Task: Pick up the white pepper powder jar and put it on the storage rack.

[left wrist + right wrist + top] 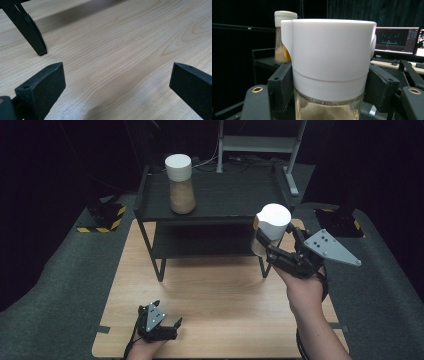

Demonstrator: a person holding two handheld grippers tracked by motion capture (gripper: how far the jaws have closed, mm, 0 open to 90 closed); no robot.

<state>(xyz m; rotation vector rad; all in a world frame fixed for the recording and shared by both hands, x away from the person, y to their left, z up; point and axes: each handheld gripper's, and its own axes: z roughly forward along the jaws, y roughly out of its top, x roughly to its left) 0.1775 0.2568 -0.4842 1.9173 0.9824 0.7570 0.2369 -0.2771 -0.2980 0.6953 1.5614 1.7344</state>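
The right gripper is clamped on the upright jar, beside the shelf's right end; the left gripper, jaws apart, rests far away.

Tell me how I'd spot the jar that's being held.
Find the black two-level shelf on the wooden table. At its right end, the right claw grips a white-capped jar of tan powder. Its twin stands on the top shelf, untouched.
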